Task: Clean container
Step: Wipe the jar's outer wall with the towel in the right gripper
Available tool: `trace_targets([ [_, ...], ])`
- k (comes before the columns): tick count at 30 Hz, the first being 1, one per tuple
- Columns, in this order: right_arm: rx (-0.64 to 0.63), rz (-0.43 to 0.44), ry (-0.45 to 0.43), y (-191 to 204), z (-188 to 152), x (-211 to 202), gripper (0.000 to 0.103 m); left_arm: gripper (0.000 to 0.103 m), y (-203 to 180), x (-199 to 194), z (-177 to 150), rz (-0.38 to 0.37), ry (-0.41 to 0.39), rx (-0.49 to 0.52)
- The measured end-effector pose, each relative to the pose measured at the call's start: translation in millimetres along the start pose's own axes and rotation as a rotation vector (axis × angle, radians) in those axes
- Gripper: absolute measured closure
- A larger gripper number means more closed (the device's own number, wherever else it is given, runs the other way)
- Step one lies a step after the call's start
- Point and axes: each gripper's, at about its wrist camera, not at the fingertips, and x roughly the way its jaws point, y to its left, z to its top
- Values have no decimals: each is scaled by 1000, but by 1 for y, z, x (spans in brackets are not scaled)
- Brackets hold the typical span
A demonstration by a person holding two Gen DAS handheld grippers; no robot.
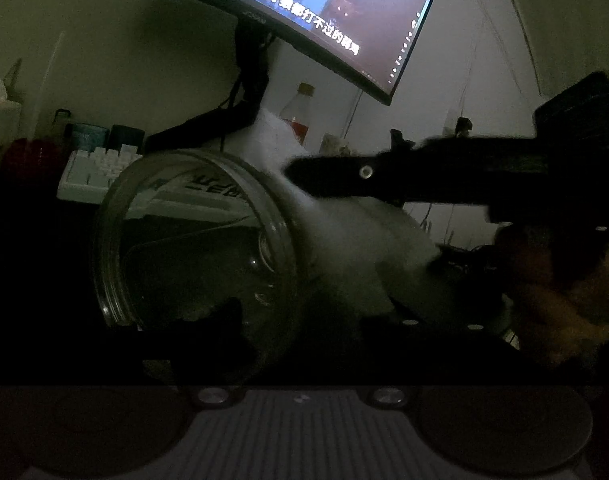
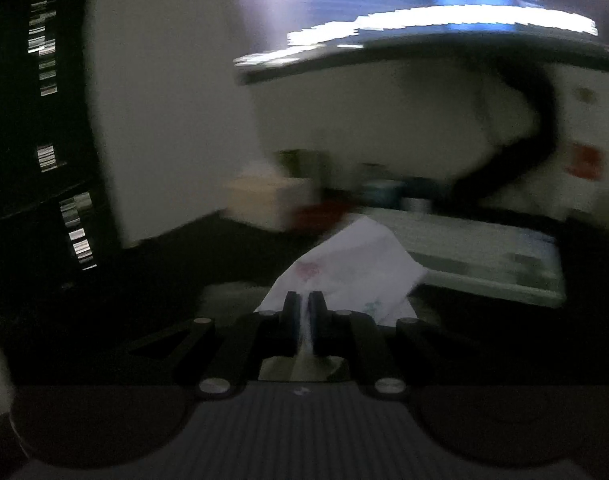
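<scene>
In the left wrist view a clear round container [image 1: 192, 256] lies tilted on its side, its wide mouth turned to the left. It sits between the dark fingers of my left gripper [image 1: 300, 312], which looks shut on its body; the dim light hides the pads. From the right comes my right gripper [image 1: 336, 176], held by a person's hand [image 1: 564, 292], with a white tissue [image 1: 368, 240] pressed against the container's outer wall. In the right wrist view, my right gripper [image 2: 303, 300] is shut on that white tissue [image 2: 360, 256], which has faint pink and green marks.
The room is dark. A lit monitor [image 1: 324, 8] hangs above the desk, with a white keyboard [image 1: 100, 168] behind the container and a bottle of red drink [image 1: 298, 116] by the wall. Cups [image 1: 88, 136] and a pale box [image 2: 264, 200] stand at the back.
</scene>
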Motion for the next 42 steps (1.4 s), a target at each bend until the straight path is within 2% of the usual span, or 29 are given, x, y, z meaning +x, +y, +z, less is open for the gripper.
trace_targets([
  [1,20,-39,0,-7,1,1,95,41,0,0,0,2,-1,1],
  [3,52,-54,-4,-11,1,2,95,41,-1,1,0,9,-2,7],
  [4,55,-37,-8,-9,1,2,95,41,-2,1,0,12,-3,10],
  [8,-38,118,-21,25,-6,-5,95,41,-1,1,0,8,-3,8],
  [10,-72,140,-19,32,-7,-8,95,41,-1,0,0,6,-4,9],
  [12,-74,122,-13,29,-6,-7,95,41,-2,0,0,6,-4,12],
  [15,-38,4,-12,13,-3,-3,95,41,-1,0,0,6,-6,12],
  [18,31,-1,-3,0,-3,-4,95,41,-2,0,0,8,-6,14],
  [20,1,0,-6,8,-4,-6,95,41,-2,0,-1,12,-6,17],
  [23,-36,125,2,27,-10,-13,94,41,-2,1,-1,11,-5,18],
  [25,-63,170,4,36,-11,-16,94,41,-1,0,-1,9,-6,15],
  [28,-71,137,11,32,-9,-14,94,41,0,0,-1,5,-7,13],
  [32,11,21,16,5,-4,-8,94,41,1,0,0,3,-10,5],
  [34,38,-19,15,-4,-4,-8,94,46,1,0,0,13,-16,7],
  [37,-2,-22,6,5,-6,-10,90,76,1,3,-1,37,-14,12],
  [39,-22,12,3,9,-7,-13,91,86,7,2,3,-11,1,-36],
  [42,7,38,-9,7,-4,-16,97,95,10,-4,7,-92,-25,-112],
])
